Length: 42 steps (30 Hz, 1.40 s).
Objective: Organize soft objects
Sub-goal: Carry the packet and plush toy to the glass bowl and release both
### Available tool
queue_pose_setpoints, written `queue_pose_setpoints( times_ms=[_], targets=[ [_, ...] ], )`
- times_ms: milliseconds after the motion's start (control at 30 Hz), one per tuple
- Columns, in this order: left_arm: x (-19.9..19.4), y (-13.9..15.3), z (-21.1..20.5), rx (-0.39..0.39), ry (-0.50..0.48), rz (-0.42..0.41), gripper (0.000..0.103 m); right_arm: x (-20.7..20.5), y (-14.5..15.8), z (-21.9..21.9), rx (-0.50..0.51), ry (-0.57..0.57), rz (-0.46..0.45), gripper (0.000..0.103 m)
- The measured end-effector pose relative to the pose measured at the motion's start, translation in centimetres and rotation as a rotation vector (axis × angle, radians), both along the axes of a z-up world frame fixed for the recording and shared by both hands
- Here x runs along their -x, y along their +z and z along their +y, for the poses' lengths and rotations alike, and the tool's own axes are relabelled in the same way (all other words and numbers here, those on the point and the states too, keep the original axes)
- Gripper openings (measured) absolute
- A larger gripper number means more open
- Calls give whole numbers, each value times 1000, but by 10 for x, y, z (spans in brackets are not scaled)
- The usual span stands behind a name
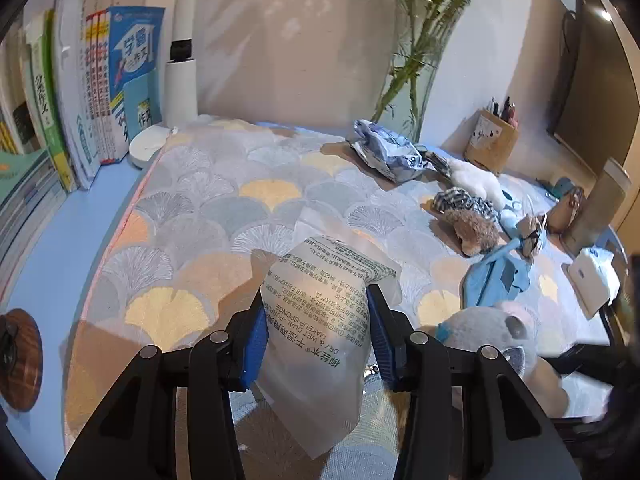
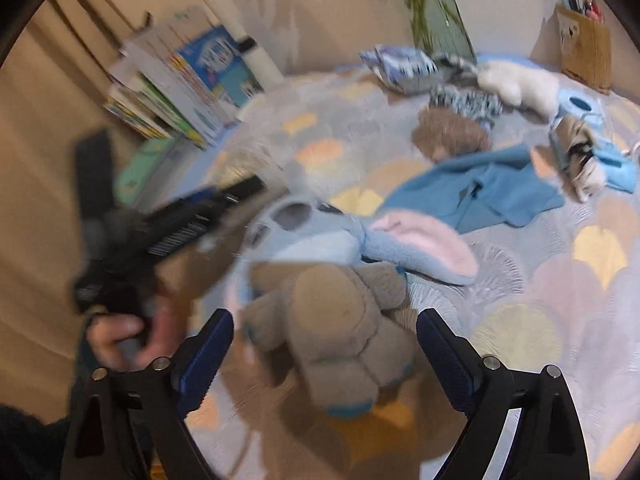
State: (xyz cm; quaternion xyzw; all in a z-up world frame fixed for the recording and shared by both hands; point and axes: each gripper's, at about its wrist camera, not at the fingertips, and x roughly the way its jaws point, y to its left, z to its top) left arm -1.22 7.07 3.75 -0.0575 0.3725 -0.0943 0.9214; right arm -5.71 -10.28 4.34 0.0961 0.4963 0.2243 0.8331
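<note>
Your left hand-held gripper (image 1: 316, 328) is clamped on one frosted sponge packet (image 1: 320, 344), held just above the patterned cloth (image 1: 208, 200) covering the surface. Your right hand-held gripper (image 2: 324, 356) stands wide, its blue pads either side of one blue and grey plush toy (image 2: 340, 304) lying on the cloth without pressing it.

Farther back you have one blue garment (image 2: 480, 188), one brown plush (image 2: 452, 132), one white plush (image 2: 516, 80), one crinkled blue-and-white bag (image 2: 400, 66), and what may be a striped scarf (image 2: 464, 102); that view is blurred.

Only the left view shows the packet's print and the white round disc (image 1: 148, 146). Only the right view shows your left hand (image 2: 124, 336).
</note>
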Motion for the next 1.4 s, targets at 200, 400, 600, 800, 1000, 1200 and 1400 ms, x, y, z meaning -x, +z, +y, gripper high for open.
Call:
queue_pose_setpoints(
  times_ms=[200, 400, 600, 800, 1000, 1200, 1400],
  targets=[
    [7, 3, -8, -47, 12, -24, 43, 9, 6, 21, -12, 10, -87, 49],
    [20, 27, -24, -48, -16, -66, 43, 36, 44, 2, -26, -26, -205, 48],
    [36, 87, -61, 36, -101, -168, 43, 54, 77, -49, -69, -131, -276, 48],
    [37, 121, -103, 60, -184, -223, 42, 73, 107, -105, -166, -214, -330, 48],
    [36, 160, -145, 96, -264, -276, 42, 78, 153, -178, -481, -234, -380, 49],
    [43, 190, -211, 109, -413, -318, 42, 111, 196, -235, -508, -318, -512, 49],
    [55, 206, -302, 117, -589, -339, 42, 149, 209, -299, -404, -524, -563, 49]
  ],
)
